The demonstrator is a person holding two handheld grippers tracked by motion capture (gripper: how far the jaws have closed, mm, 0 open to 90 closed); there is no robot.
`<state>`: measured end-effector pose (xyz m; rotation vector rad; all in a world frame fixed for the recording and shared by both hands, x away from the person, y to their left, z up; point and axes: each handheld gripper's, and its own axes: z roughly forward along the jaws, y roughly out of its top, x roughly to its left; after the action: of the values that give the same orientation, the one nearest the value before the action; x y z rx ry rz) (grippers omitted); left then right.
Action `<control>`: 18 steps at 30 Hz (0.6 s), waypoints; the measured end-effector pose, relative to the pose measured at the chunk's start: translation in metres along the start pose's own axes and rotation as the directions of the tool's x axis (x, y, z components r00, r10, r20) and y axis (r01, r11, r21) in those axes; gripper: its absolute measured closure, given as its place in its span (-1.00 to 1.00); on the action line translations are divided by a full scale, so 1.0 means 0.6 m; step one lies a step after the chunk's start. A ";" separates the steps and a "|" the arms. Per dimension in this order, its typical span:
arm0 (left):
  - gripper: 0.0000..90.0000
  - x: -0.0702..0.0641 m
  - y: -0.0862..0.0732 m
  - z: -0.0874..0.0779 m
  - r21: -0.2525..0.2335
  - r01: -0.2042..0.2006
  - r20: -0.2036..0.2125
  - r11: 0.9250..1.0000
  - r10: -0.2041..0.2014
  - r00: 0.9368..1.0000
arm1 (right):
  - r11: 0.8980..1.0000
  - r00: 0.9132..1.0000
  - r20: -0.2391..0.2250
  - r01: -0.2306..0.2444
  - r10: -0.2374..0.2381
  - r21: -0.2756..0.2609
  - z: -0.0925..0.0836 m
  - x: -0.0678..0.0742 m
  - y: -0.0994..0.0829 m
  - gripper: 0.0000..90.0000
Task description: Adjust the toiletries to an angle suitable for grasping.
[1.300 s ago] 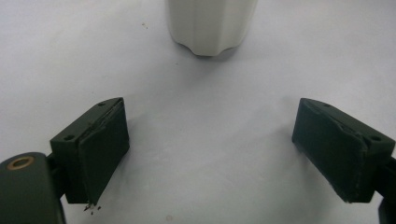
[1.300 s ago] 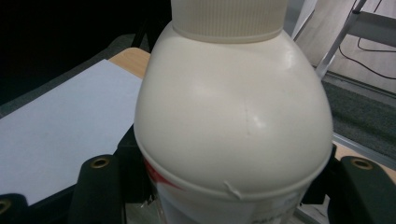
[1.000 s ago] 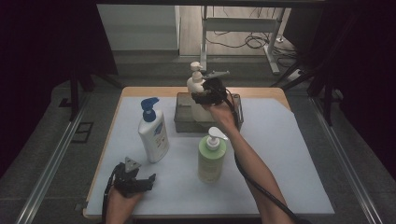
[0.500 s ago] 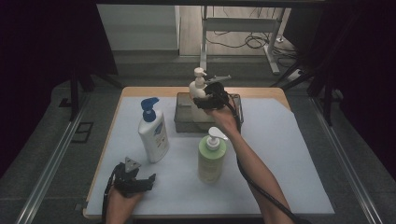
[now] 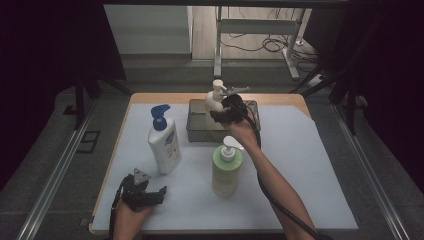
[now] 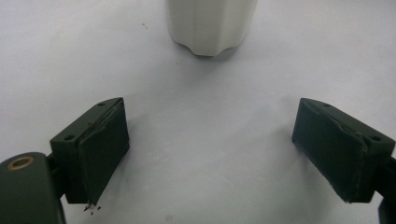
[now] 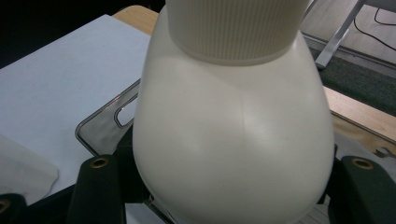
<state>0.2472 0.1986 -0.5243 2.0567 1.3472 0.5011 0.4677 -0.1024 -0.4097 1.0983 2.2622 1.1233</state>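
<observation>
The right gripper (image 5: 223, 111) is clamping its jaws on either side of the belly of a cream pump bottle (image 7: 233, 126), the black fingers (image 7: 95, 186) pressing its lower flanks in the right gripper view. The bottle is standing upright over the clear tray (image 5: 197, 131) at the far middle of the table, its pump head (image 5: 217, 90) rising above the gripper; whether its base is resting on the tray floor cannot be told. The left gripper (image 5: 145, 192) is lying low at the near left edge of the white mat (image 5: 300, 165), its jaws spread wide with nothing between them. Just ahead of it is standing a white bottle with a blue pump (image 5: 163, 142); a green bottle (image 5: 226, 170) is standing near the mat's middle, close beside the right forearm.
</observation>
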 end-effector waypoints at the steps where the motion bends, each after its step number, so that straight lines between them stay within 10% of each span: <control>1: -0.76 0.000 0.000 0.000 0.000 0.000 0.000 1.000 0.000 1.000 | 1.000 1.000 0.000 0.000 0.000 0.000 0.000 0.000 0.000 -0.19; 18: -0.76 0.000 0.000 0.000 -0.001 0.000 0.000 1.000 0.000 1.000 | 1.000 0.999 -0.029 0.014 -0.014 -0.016 -0.007 -0.009 -0.017 -0.27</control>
<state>0.2471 0.1985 -0.5243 2.0562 1.3467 0.5013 0.4636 -0.1126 -0.4152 1.0656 2.2759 1.1565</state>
